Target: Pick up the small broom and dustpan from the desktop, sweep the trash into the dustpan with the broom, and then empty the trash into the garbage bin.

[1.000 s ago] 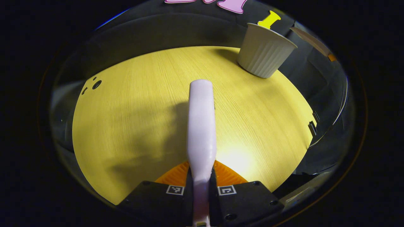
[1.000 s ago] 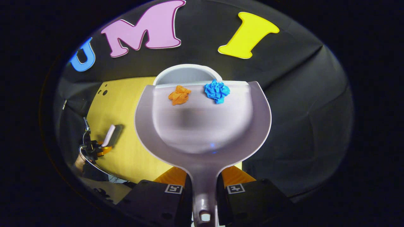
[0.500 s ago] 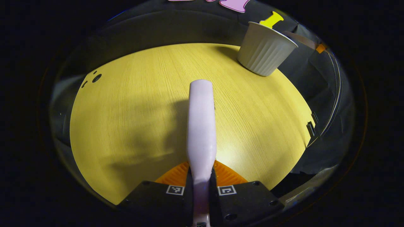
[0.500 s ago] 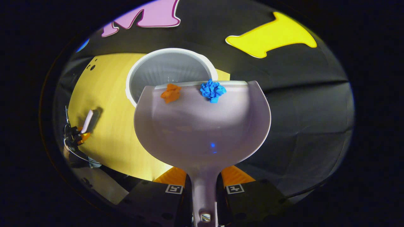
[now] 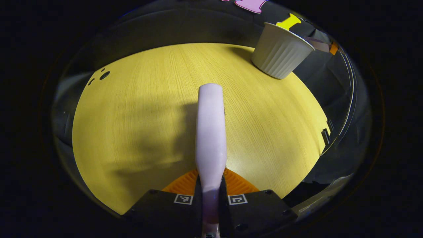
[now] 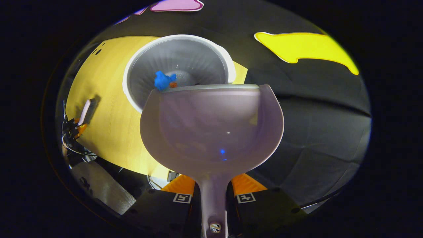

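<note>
My right gripper point(image 6: 213, 198) is shut on the handle of the pale dustpan point(image 6: 211, 127), which tilts forward over the white ribbed garbage bin point(image 6: 145, 62). The pan's scoop shows bare. A blue paper wad point(image 6: 162, 80) and an orange scrap point(image 6: 173, 85) lie inside the bin, just past the pan's front lip. My left gripper point(image 5: 211, 195) is shut on the pale broom handle point(image 5: 210, 132), which points out over the yellow desktop point(image 5: 138, 115). In the right gripper view that left gripper point(image 6: 74, 127) and the broom point(image 6: 83, 112) sit far left. The bin point(image 5: 279, 53) stands at the desktop's far right.
Small dark holes point(image 5: 104, 75) mark the desktop's far left corner. Black cloth wall surrounds the desk. The desk's right edge point(image 5: 325, 132) carries a small dark bracket. A cable point(image 6: 76, 152) hangs by the far gripper.
The dustpan tipped further forward over the bin, and the blue and orange trash slid off its lip into the bin. The left gripper with the broom barely shifted.
</note>
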Available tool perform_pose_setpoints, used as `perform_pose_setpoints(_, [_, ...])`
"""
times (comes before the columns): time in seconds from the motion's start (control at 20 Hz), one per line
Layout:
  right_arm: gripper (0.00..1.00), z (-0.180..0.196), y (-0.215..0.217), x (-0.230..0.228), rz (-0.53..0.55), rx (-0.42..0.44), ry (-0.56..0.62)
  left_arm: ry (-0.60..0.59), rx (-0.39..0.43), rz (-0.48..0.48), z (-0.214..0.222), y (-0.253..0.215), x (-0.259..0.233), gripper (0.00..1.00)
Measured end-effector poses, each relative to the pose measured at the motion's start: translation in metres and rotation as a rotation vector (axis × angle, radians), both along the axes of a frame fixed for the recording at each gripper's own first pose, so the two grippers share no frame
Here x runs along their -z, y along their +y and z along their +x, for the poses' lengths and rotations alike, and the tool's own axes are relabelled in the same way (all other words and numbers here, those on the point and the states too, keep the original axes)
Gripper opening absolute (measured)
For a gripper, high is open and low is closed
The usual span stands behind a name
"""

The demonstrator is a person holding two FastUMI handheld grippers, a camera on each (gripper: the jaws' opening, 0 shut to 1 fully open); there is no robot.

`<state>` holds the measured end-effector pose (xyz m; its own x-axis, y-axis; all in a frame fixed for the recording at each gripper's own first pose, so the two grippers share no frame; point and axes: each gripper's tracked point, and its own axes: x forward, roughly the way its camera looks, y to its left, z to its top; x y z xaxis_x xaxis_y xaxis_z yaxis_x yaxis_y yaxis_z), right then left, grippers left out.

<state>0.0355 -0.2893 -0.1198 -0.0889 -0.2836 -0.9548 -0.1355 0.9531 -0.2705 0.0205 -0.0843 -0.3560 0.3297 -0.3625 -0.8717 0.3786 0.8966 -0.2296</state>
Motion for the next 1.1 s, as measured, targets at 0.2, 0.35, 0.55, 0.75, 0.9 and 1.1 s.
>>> perform_pose_setpoints(0.2, [0.34,0.0,0.0,0.0,0.0,-0.003,-0.009,0.005,-0.011,-0.001,-0.004,0.001,0.0,0.24])
perform_pose_setpoints(0.35, [0.34,0.001,0.003,-0.002,0.007,-0.001,-0.054,0.006,-0.014,0.003,-0.006,0.003,0.0,0.24])
perform_pose_setpoints(0.55, [0.34,0.005,0.02,-0.015,0.092,0.051,-0.206,-0.007,-0.008,0.025,-0.001,0.006,-0.002,0.24])
perform_pose_setpoints(0.75, [0.34,-0.002,0.038,-0.045,0.161,0.073,-0.374,-0.018,-0.011,0.029,0.005,0.008,-0.009,0.27])
perform_pose_setpoints(0.9, [0.34,-0.022,0.063,-0.06,0.207,0.045,-0.449,-0.023,-0.01,0.038,0.008,0.011,-0.012,0.24])
perform_pose_setpoints(1.1, [0.34,-0.051,0.108,-0.048,0.257,-0.015,-0.487,-0.03,-0.008,0.048,0.011,0.016,-0.013,0.24])
